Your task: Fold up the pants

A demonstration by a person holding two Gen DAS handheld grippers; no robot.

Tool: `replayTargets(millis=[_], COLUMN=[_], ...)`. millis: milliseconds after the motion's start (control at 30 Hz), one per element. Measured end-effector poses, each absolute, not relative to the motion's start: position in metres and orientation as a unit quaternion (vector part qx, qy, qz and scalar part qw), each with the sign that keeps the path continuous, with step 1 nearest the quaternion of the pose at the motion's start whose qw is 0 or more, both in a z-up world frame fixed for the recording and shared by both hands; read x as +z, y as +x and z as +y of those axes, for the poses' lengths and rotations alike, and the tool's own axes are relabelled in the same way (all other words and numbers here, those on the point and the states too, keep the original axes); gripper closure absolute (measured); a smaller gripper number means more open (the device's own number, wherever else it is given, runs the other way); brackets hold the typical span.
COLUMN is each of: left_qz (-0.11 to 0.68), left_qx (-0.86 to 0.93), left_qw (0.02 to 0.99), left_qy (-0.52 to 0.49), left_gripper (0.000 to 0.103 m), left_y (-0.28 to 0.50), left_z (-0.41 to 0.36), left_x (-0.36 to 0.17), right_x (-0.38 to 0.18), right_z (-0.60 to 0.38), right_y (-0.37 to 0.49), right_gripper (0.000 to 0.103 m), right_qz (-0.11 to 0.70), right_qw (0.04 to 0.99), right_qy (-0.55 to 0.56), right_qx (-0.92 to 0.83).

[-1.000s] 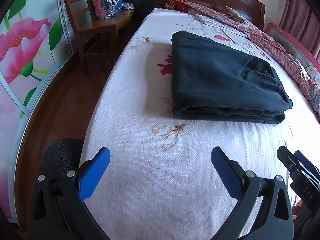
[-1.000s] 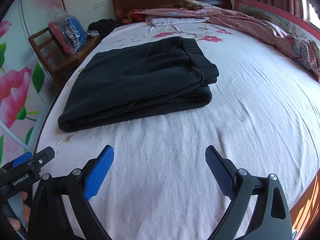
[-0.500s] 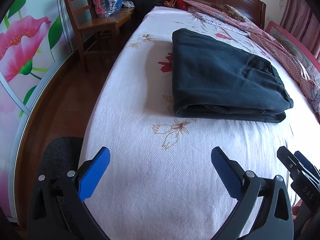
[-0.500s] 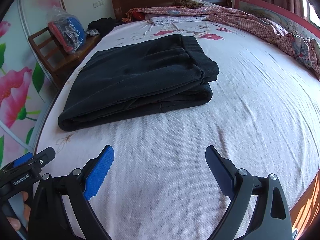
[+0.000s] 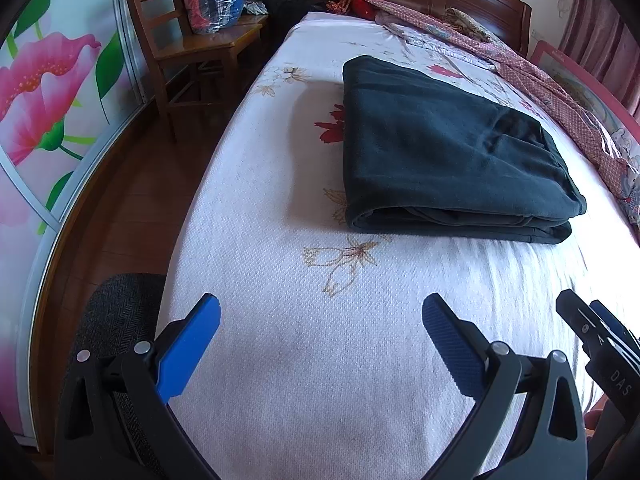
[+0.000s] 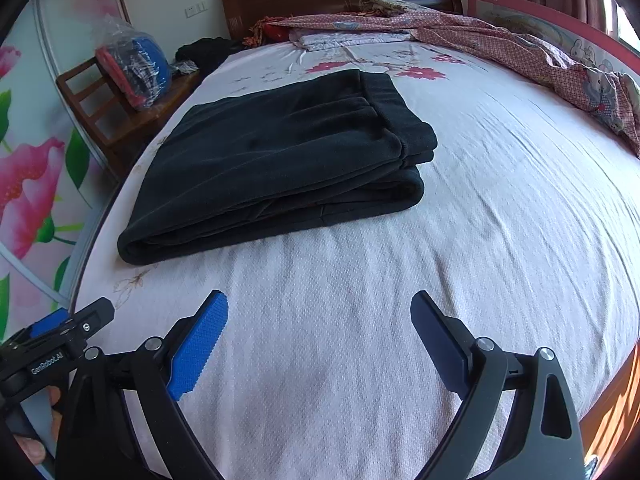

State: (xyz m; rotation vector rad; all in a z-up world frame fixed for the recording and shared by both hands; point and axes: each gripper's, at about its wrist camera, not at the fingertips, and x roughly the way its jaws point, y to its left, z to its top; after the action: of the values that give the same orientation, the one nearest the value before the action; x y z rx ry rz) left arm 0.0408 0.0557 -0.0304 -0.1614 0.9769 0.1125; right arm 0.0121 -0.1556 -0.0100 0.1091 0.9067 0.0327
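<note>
In the left wrist view, the left gripper (image 5: 320, 316) hangs over the bed (image 5: 304, 360) with its jaws spread wide and nothing between them; the dark pants (image 5: 448, 160) lie folded on the sheet well ahead. In the right wrist view, the right gripper (image 6: 319, 312) is likewise wide apart and empty, the folded pants (image 6: 280, 156) ahead to its left, near a wooden chair (image 6: 116, 108).

Bright daylight, seemingly from the right, washes out the bed sheet (image 6: 520, 208); fisheye edges bend and darken.

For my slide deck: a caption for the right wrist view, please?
Folded dark pants lie on the floral bed, open right gripper apart from them.
</note>
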Motion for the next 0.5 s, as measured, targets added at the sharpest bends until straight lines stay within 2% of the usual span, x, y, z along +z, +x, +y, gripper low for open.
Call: replayTargets(millis=[500], left_qz=[0.468], left_qx=[0.054], left_qw=[0.879], left_qy=[-0.076], left_gripper=[0.002], left_y=[0.0407], left_z=[0.0548], left_x=[-0.0311], right_x=[-0.0095], right_z=[-0.1555], right_y=[0.0115], right_gripper=[0.011], right_qz=[0.437], right_qw=[0.898], right_qy=[0.055], right_qx=[0.017])
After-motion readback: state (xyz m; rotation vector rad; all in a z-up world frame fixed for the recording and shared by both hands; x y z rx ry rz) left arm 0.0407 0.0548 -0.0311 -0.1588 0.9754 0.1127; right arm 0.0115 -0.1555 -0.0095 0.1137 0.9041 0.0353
